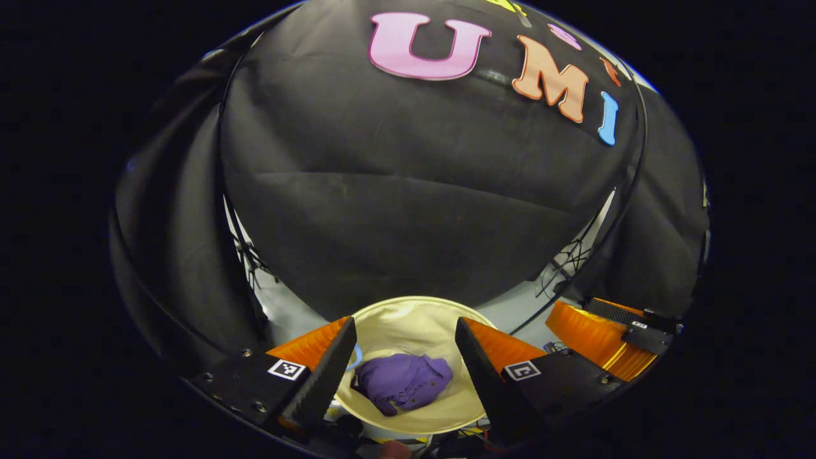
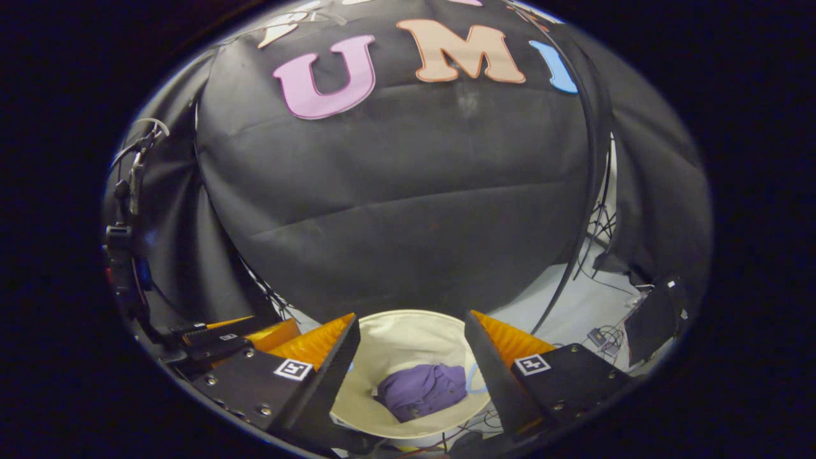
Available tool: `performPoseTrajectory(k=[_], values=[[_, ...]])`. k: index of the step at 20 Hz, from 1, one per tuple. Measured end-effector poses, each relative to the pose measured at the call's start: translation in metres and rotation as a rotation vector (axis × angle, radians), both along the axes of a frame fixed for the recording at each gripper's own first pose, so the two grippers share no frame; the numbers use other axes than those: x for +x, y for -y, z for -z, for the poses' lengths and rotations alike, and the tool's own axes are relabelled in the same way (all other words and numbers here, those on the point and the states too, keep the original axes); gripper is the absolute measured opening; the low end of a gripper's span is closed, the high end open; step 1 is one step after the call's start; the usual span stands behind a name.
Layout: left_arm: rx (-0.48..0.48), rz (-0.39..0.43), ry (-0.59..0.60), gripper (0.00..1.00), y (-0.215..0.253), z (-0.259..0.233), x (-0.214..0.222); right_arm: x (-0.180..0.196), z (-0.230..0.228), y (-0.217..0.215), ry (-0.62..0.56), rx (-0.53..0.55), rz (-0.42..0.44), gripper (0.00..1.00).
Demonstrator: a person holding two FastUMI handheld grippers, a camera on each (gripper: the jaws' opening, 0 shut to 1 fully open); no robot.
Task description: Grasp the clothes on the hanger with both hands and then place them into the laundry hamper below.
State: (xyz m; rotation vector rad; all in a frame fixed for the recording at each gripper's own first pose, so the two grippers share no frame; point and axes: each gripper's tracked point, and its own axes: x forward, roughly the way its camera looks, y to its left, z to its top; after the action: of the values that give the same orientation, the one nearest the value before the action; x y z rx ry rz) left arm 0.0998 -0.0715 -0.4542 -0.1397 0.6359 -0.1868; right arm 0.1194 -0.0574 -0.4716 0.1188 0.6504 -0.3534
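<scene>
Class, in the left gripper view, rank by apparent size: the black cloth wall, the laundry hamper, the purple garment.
1. Black cloth wall
2. Laundry hamper
3. Purple garment, lying inside the hamper

Left gripper (image 1: 401,363): two wedge fingers with ribbed inner faces, each on a dark plate with small screws and a square black-and-white marker tag. Ribbed shell behind the fingers. Right gripper (image 2: 411,370): same build, one tag per plate, screws along the edges. Far right in the left gripper view, the other unit's ribbed side with a dark mesh strip.
</scene>
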Motion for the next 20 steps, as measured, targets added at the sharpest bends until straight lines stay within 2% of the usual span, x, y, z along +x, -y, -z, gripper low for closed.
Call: performPoseTrajectory(k=[7, 11, 20], values=[[0.023, -0.014, 0.142, 0.97, -0.010, -0.074, 0.009, 0.012, -0.076, -0.011, 0.114, -0.048, -0.023, 0.99], [-0.004, 0.002, 0.151, 0.96, -0.010, -0.107, 0.002, 0.014, -0.112, -0.019, 0.172, -0.067, -0.042, 0.99], [0.021, 0.003, 0.341, 0.96, -0.021, -0.216, 0.004, 0.022, -0.218, -0.023, 0.305, -0.132, -0.079, 0.99]])
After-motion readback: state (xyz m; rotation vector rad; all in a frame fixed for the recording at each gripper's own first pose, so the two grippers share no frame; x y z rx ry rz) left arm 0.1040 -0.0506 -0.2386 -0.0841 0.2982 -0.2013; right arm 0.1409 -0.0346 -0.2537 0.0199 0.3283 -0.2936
